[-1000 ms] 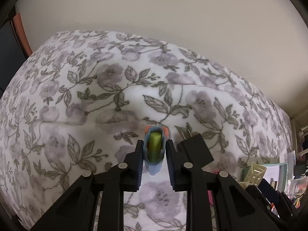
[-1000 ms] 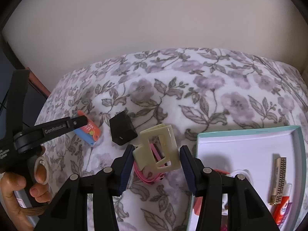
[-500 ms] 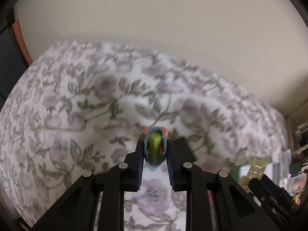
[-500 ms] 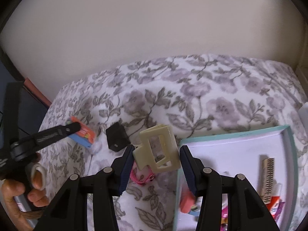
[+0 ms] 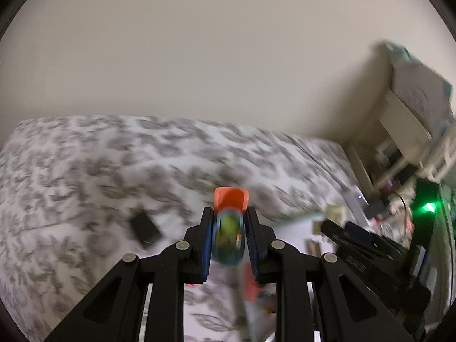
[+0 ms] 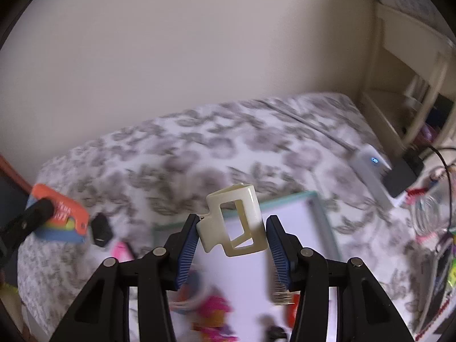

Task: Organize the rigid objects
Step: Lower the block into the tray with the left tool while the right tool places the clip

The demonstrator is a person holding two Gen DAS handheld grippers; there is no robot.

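Left gripper [image 5: 229,238]: jaws closed tight on a small orange-and-blue plastic case with a yellow-green round part [image 5: 229,228]. The case is clamped edge-on between the blue ribbed pads and is lifted clear of the bedspread. In the right wrist view the same case [image 6: 61,218] shows at the far left, held in the black finger tip, its orange face bearing print too blurred to read.

Right gripper [image 6: 232,238]: jaws part-way closed, gripping a cream plastic claw hair clip with rectangular cut-outs [image 6: 233,223]. Both pads press on the clip's sides. The clip hangs in the air above the near-left part of the tray.

Surface: a bed with a white bedspread printed with grey-purple flowers and leaves [image 6: 199,154], set against a plain cream wall [image 6: 185,42].

A shallow white tray with a pale green rim [image 6: 319,213] lies on the bedspread in front of the right gripper. Its contents at the near edge are pink and orange items, blurred beyond identification.

A small black square block [image 6: 100,229] lies on the bedspread left of the tray, between the tray and the held case. A pink item [image 6: 121,250], possibly a band, lies just beside it.

A cream shelf unit [image 6: 404,65] stands at the far right.
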